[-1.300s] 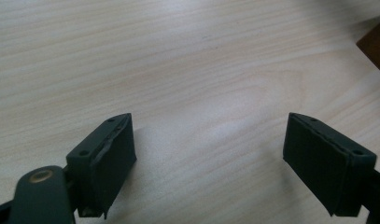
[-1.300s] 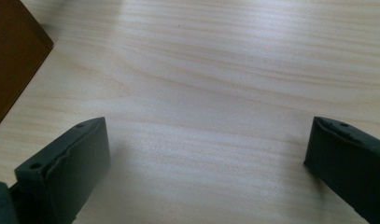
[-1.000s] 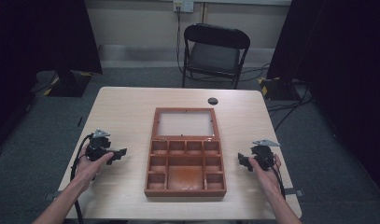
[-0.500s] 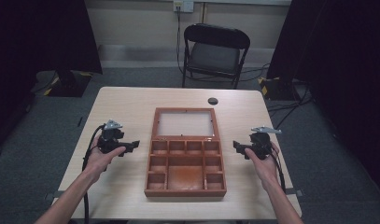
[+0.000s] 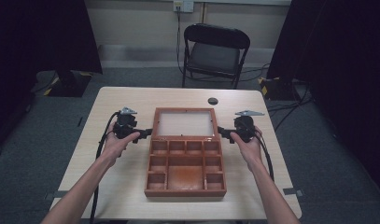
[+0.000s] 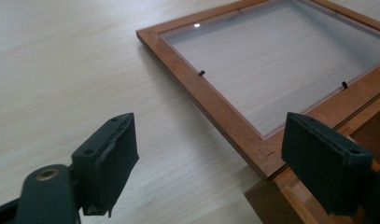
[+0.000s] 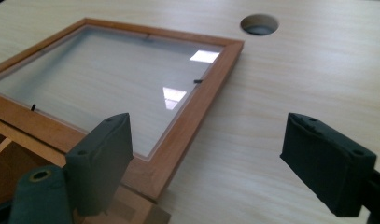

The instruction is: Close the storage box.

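Box (image 5: 185, 192) of reddish wood at the middle of the pale table (image 5: 127, 196), open: compartment tray (image 5: 151, 164) toward the person, lid (image 5: 183, 110) laid back flat on the tabletop beyond it, joined to the tray along the hinge edge. Clear pane (image 5: 184, 123) set in the lid's frame, table grain visible through it.

Left gripper (image 5: 148, 134), carried in the left hand (image 5: 116, 142), level and low over the table at the lid's left side, tips turned inward toward the near left corner of the frame and just beside it. Jaws well apart, pads pressing on nothing. Along the left gripper (image 6: 218, 163) in its own view: bare tabletop by one pad, corner of the lid (image 6: 211, 107) and edge of the tray (image 6: 290, 196) by the other. Contact with the wood impossible to tell.

Right gripper (image 5: 221, 132), in the right hand (image 5: 246, 142), mirrored at the lid's right side, tips aimed at the near right corner. Jaws apart as well, just lately closing a little, gripping nothing. Along the right gripper (image 7: 220, 163) in its own view: one pad over the frame of the lid (image 7: 197, 107) near the hinge, the other over bare table, corner of the frame lying between them without touching either.

Round hole (image 5: 213, 101) in the tabletop beyond the lid's far right corner; black folding chair (image 5: 211, 51) behind the table
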### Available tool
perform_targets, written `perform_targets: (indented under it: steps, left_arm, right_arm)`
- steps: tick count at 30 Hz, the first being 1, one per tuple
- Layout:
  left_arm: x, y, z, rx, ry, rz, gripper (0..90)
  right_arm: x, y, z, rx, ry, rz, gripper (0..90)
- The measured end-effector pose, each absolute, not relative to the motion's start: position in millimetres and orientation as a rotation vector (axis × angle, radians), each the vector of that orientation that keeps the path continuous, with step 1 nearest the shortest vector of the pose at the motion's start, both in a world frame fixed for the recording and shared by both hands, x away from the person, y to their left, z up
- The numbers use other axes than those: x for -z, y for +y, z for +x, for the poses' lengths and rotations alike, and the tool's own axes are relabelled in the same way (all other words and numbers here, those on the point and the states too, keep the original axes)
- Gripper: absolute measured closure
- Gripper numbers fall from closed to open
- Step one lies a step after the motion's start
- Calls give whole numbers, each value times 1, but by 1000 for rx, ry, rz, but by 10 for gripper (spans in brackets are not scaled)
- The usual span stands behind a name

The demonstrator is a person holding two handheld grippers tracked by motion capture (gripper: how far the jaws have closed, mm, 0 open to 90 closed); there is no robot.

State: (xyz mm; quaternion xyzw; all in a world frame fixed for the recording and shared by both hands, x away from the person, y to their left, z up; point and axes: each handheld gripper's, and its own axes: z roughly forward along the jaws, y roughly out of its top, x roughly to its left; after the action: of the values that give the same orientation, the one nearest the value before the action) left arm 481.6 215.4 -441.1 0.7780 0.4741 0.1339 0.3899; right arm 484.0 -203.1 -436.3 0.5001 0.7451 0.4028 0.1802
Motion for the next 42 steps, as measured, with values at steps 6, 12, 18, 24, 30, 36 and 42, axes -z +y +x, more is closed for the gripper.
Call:
perform_targets:
  steps: [6,12,18,24,30,36,42]
  left_arm:
    - [456,211,487,-295,1253,1971,185]
    - [460,200,493,-275,1239,1979,179]
    - [459,188,491,-230,1229,1985,186]
    - [463,180,498,-178,1233,1978,155]
    - [461,177,499,-194,1228,1994,155]
    - [463,180,501,-158,1236,1988,152]
    - [466,181,504,-133,1250,1972,120]
  right_arm:
    - [445,-186,488,-1133,2171,1391,154]
    - [456,-178,498,-1129,2212,1409,147]
    - [467,-175,506,-1131,2225,1435,163]
    - [471,-176,508,-1184,2224,1506,147]
    - [476,-166,510,-1237,2224,1543,127]
    - [475,-164,508,-1223,2216,1571,134]
    - [479,-167,511,-1277,2221,1645,134]
